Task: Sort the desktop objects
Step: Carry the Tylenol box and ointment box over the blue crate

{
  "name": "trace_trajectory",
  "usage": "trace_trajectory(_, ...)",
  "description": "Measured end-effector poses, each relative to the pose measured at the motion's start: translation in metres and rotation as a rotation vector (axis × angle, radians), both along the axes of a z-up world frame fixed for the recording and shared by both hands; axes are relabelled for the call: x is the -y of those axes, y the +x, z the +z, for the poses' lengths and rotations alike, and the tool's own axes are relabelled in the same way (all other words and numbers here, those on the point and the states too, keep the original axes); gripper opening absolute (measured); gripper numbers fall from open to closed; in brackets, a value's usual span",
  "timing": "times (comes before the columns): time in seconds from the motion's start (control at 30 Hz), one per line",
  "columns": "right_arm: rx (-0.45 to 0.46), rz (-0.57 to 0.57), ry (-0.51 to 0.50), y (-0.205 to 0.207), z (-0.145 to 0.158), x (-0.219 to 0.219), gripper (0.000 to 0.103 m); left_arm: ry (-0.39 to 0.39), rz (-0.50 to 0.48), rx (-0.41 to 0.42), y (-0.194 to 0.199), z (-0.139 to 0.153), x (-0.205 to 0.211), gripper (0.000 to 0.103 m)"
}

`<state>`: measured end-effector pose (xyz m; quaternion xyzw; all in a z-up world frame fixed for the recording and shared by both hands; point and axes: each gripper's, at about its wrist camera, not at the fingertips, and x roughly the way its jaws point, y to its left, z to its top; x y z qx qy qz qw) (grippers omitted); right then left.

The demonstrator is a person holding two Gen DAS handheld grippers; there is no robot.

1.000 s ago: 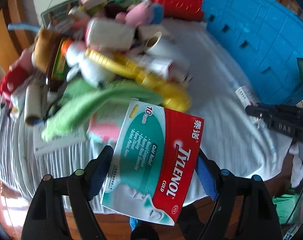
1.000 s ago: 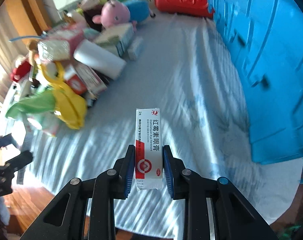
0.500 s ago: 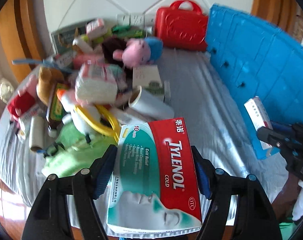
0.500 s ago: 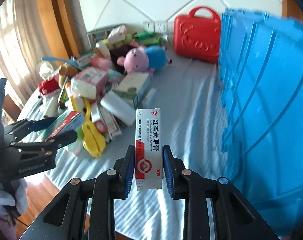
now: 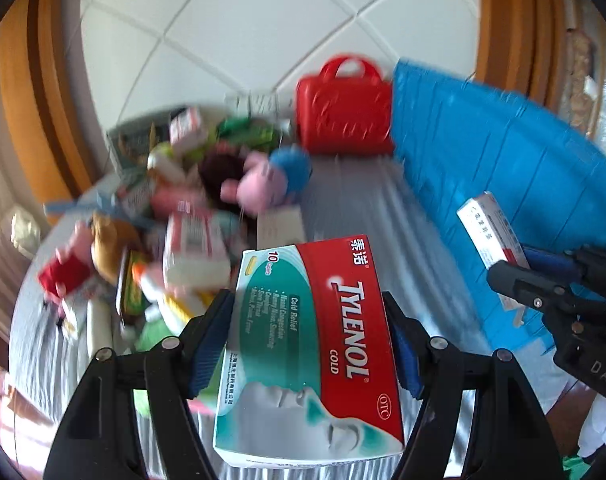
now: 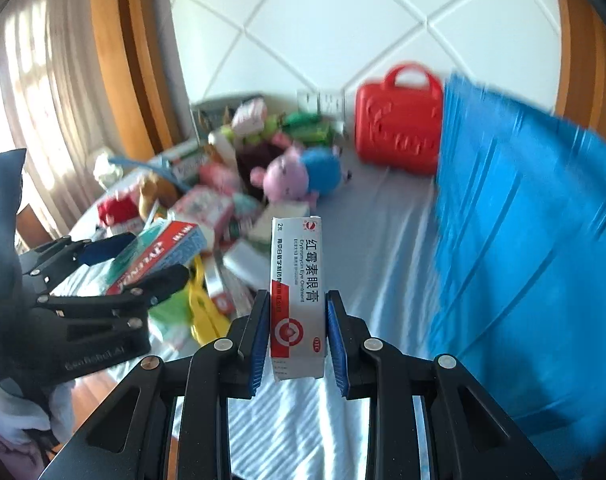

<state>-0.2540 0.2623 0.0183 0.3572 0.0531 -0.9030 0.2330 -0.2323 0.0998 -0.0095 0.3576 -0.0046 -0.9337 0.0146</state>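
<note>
My left gripper (image 5: 309, 336) is shut on a wide red and teal Tylenol box (image 5: 311, 344), held above the table; the same box (image 6: 159, 256) shows at the left of the right wrist view. My right gripper (image 6: 297, 334) is shut on a narrow white and red eye ointment box (image 6: 297, 292), standing upright between the blue pads; that ointment box (image 5: 491, 228) also appears at the right of the left wrist view. Both are lifted over the grey striped cloth (image 6: 387, 240).
A blurred heap of toys, bottles and boxes (image 5: 183, 232) covers the left of the table, with a pink and blue plush (image 6: 299, 174) at its far side. A red case (image 6: 399, 128) stands at the back. A blue plastic crate (image 6: 523, 240) fills the right.
Both grippers have risen with their boxes and tilted up, so the wall and the table's far end now show. The Tylenol box sits straighter between the left fingers than a second ago.
</note>
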Motion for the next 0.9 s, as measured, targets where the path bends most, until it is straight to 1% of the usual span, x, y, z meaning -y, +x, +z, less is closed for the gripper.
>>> trace_trajectory(0.07, -0.047, -0.014, -0.021, 0.003, 0.024, -0.001, 0.027, -0.004, -0.021, -0.051, 0.004, 0.021, -0.003, 0.071)
trace_trajectory(0.2, -0.121, -0.056, -0.041, 0.008, 0.063, -0.007, 0.027, 0.003, -0.079, -0.126, 0.004, 0.051, -0.012, 0.071)
trace_trajectory(0.37, -0.198, -0.157, -0.018, 0.016, 0.100, -0.024, 0.027, 0.038, -0.169, -0.209, -0.005, 0.084, -0.028, 0.071)
trace_trajectory(0.5, -0.240, -0.254, 0.018, 0.018, 0.124, -0.053, 0.027, 0.055, -0.236, -0.259, -0.012, 0.111, -0.056, 0.071)
trace_trajectory(0.6, -0.256, -0.317, 0.035, 0.014, 0.138, -0.081, 0.027, 0.059, -0.286, -0.281, -0.019, 0.128, -0.085, 0.071)
trace_trajectory(0.7, -0.257, -0.358, 0.048, 0.004, 0.149, -0.113, 0.027, 0.087, -0.319, -0.278, -0.031, 0.143, -0.115, 0.071)
trace_trajectory(0.9, -0.256, -0.386, 0.090, -0.030, 0.169, -0.189, 0.027, 0.146, -0.363, -0.270, -0.056, 0.176, -0.188, 0.071)
